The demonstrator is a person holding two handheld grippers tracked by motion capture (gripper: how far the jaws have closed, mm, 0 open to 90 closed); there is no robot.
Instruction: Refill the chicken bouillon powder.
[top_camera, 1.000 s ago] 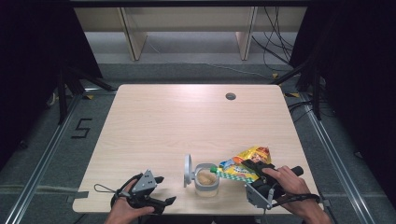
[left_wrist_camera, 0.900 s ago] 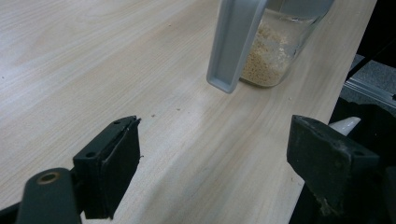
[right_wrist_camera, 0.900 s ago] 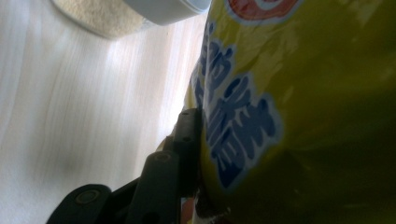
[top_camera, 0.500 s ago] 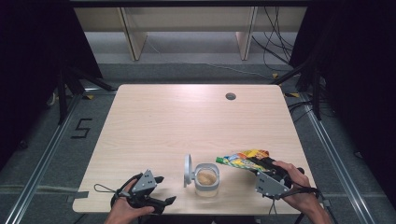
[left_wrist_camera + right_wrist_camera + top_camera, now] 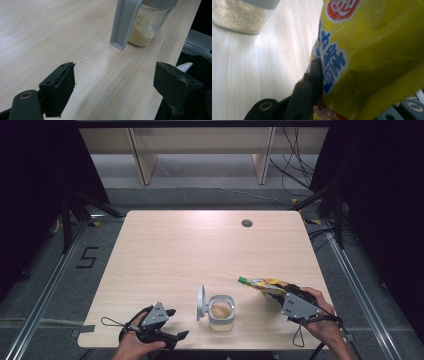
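Observation:
A clear glass jar (image 5: 221, 312) holding pale grains stands near the table's front edge, its grey hinged lid (image 5: 201, 303) swung open to the left. To its right, my right gripper (image 5: 278, 294) is shut on a yellow snack bag (image 5: 262, 283) that lies almost level with its green tip towards the jar. Its jaws have just been closing on the bag (image 5: 372, 50). My left gripper (image 5: 176, 323) rests at the front left, open, with nothing between its jaws (image 5: 125, 85). The jar (image 5: 146, 27) and lid (image 5: 125, 25) lie ahead of it.
The light wooden table (image 5: 190, 250) has a round cable hole (image 5: 246, 223) at the back right. Black frame rails and cables run around the table on the grey floor. A few crumbs lie on the wood near the left gripper.
My right gripper has carried the bag to the right and a little down, away from above the jar, and the bag now lies flatter. The left gripper has stayed put.

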